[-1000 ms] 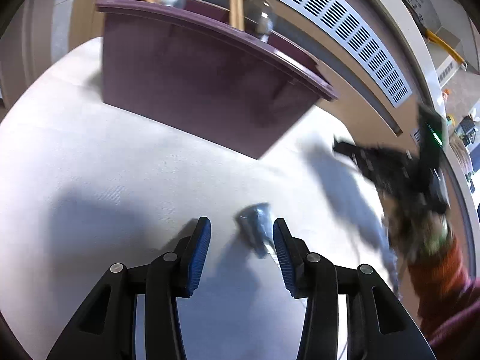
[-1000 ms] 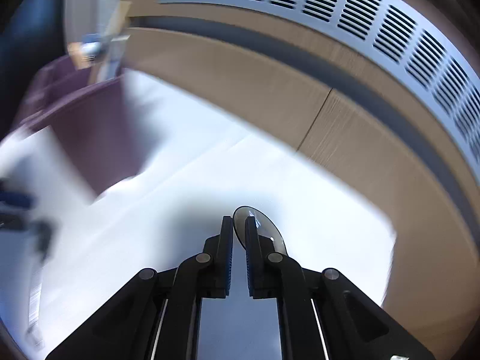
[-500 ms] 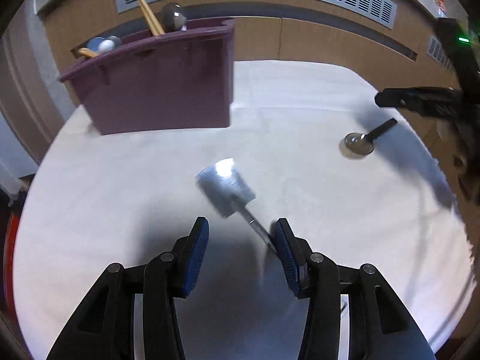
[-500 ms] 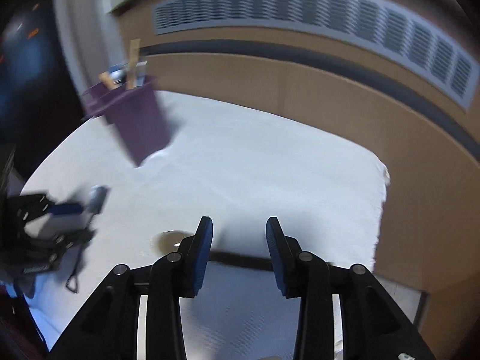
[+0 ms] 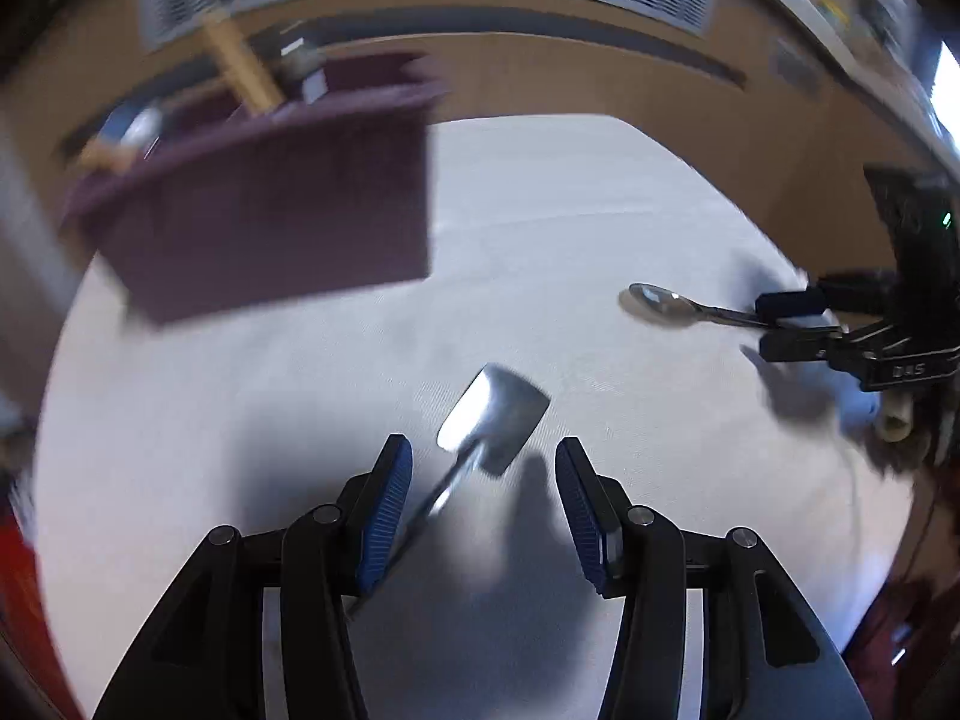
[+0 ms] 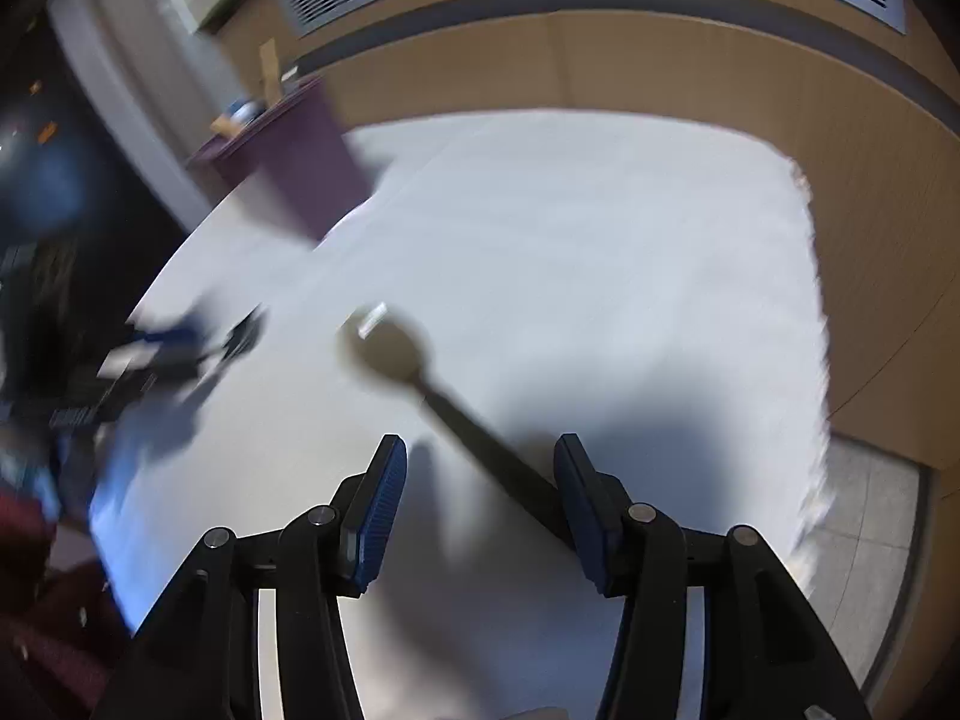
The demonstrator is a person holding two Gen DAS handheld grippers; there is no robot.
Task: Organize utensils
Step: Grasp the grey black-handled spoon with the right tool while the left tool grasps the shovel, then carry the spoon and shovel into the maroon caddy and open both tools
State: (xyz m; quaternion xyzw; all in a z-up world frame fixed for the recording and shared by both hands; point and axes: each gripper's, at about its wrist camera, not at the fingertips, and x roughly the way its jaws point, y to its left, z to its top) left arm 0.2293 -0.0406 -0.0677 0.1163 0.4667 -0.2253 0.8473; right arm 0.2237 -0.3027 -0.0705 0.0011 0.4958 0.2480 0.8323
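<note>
Now both tools (image 5: 483, 480) tilt downward, opening.

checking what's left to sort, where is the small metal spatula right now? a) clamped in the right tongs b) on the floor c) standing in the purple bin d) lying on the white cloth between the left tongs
d: the spatula lies flat on the white cloth, its handle running back between the opening pads of the left tongs, which do not press on it.
</note>
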